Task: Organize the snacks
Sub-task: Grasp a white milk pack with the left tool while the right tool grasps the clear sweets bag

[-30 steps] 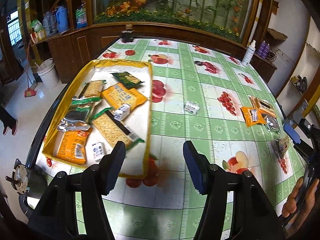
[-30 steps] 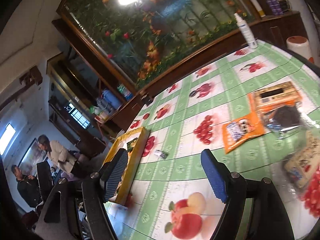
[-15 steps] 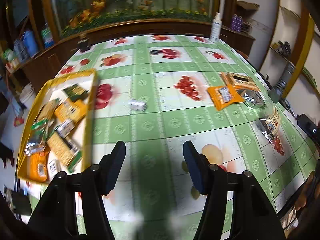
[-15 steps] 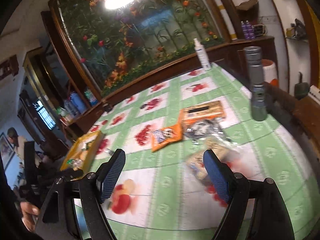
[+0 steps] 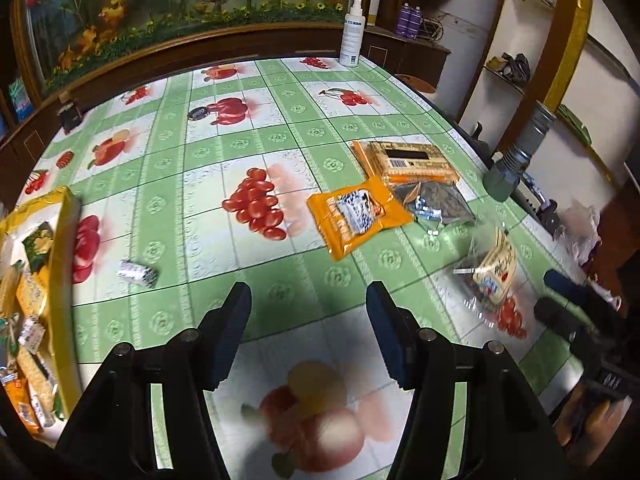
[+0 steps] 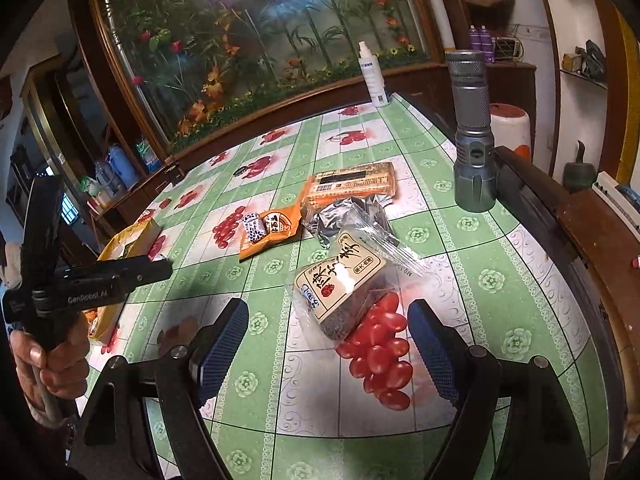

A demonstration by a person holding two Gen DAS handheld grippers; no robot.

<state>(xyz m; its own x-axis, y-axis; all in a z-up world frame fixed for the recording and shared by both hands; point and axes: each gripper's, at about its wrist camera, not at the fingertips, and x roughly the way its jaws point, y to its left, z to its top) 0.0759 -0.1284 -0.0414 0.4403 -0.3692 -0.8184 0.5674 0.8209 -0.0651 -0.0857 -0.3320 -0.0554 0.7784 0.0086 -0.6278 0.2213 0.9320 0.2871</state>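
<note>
Loose snacks lie on the fruit-print tablecloth: an orange packet (image 5: 358, 216) (image 6: 272, 230), a long cracker pack (image 5: 408, 162) (image 6: 352, 186), a silver packet (image 5: 436, 204) (image 6: 340, 220) and a clear-wrapped cake (image 5: 494, 272) (image 6: 340, 280). A small white candy (image 5: 136, 272) lies alone near the yellow tray (image 5: 66, 240) (image 6: 132, 236), which holds several snacks. My left gripper (image 5: 308, 320) (image 6: 156, 270) hangs open over bare cloth, well short of the orange packet. My right gripper (image 6: 326, 344) is open wide; the cake's near end lies between its fingers, untouched by the pads.
A grey flashlight (image 6: 474, 128) (image 5: 516, 156) stands at the right table edge, close to the snacks. A white spray bottle (image 5: 352, 36) (image 6: 374, 78) stands at the far edge. Wooden cabinets and a flower panel lie behind. A hand (image 6: 52, 360) holds the left gripper.
The left gripper swung right, from over the tray to the table's middle, still open. The right gripper tilted down and moved up to the clear-wrapped cake.
</note>
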